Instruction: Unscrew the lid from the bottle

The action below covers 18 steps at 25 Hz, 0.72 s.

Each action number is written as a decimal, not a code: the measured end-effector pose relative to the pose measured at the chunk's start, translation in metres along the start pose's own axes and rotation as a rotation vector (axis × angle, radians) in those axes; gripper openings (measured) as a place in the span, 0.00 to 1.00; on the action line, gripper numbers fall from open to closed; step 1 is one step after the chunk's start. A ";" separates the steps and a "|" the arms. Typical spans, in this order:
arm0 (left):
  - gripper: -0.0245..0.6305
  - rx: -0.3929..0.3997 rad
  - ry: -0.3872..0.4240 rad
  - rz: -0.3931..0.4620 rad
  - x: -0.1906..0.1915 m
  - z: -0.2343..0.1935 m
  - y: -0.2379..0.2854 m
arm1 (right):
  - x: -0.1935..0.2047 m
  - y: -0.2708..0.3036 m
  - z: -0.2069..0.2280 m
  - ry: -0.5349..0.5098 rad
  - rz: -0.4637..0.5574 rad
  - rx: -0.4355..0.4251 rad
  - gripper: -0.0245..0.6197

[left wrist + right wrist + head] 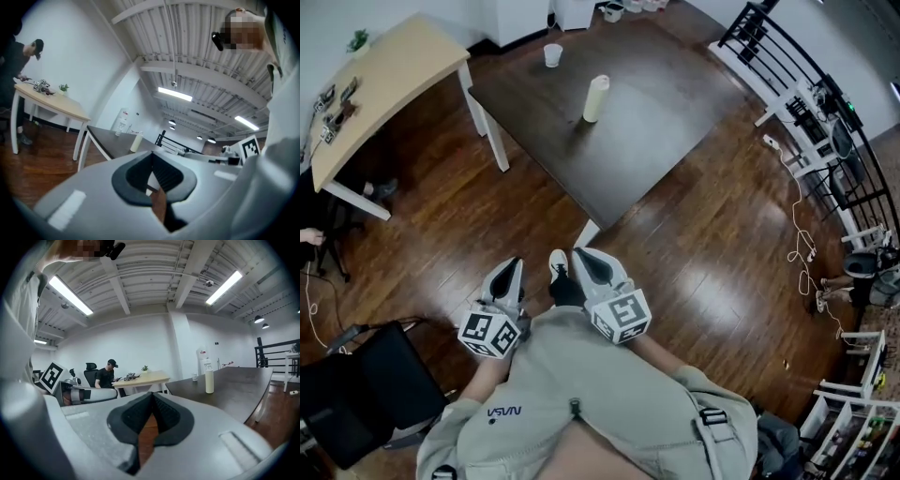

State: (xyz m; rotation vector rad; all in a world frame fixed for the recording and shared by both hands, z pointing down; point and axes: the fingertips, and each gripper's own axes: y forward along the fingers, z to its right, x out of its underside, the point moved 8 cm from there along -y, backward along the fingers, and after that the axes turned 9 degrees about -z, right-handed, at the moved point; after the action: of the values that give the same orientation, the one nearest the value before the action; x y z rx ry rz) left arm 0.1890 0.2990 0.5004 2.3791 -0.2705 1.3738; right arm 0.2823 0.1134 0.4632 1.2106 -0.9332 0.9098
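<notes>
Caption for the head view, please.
Left gripper and right gripper, shut and empty, far from the bottle on the dark table.

Head view steeply down, gripper views low, angled up, sharing far table [675, 112]

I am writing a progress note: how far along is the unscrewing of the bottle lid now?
Done: nothing yet; the bottle stands upright on the dark table with its lid seemingly on. In hand: nothing; the left gripper and right gripper are shut and empty, near the person's body, away from the table. Left: reach the bottle, hold it, twist the lid off.
</notes>
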 end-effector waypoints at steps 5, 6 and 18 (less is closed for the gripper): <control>0.04 -0.059 0.007 0.003 -0.022 -0.038 0.020 | -0.011 0.052 0.017 0.017 0.004 -0.039 0.04; 0.04 -0.064 0.012 -0.006 -0.029 -0.045 0.028 | -0.014 0.063 0.023 0.022 0.003 -0.043 0.04; 0.04 -0.112 0.129 -0.094 -0.098 -0.093 0.109 | -0.048 0.163 0.094 0.079 0.025 -0.054 0.04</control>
State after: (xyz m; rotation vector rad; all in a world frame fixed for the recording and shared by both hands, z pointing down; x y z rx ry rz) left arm 0.0288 0.2365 0.4824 2.1737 -0.1922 1.4231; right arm 0.1048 0.0372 0.4848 1.1117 -0.9055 0.9401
